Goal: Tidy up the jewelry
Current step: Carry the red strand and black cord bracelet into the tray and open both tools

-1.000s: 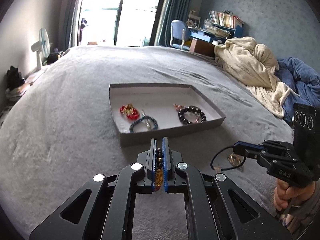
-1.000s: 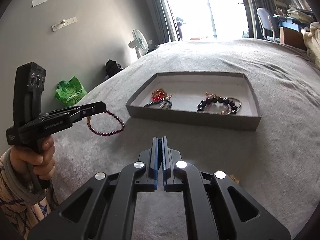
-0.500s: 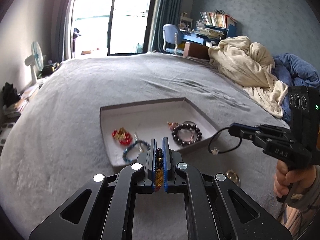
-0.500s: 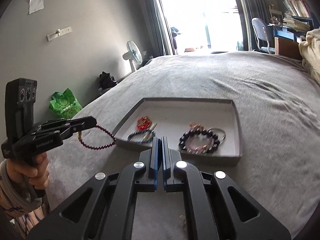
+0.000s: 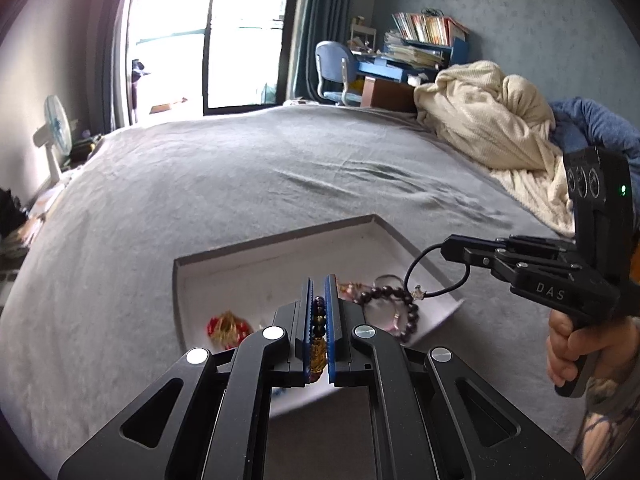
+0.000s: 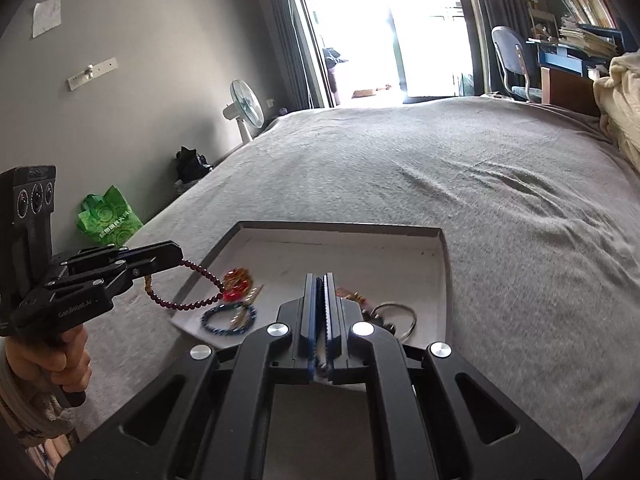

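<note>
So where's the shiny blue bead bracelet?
In the right wrist view, the blue bead bracelet lies in the grey tray, front left, just below the red charm.

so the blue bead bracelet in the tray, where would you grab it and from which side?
Probably the near arc of the blue bead bracelet, coming from above with the fingers straddling the bead strand. It lies flat on the tray floor, so only a top-down pinch gets under it. The far arc touches a gold pin and the red charm.
</note>
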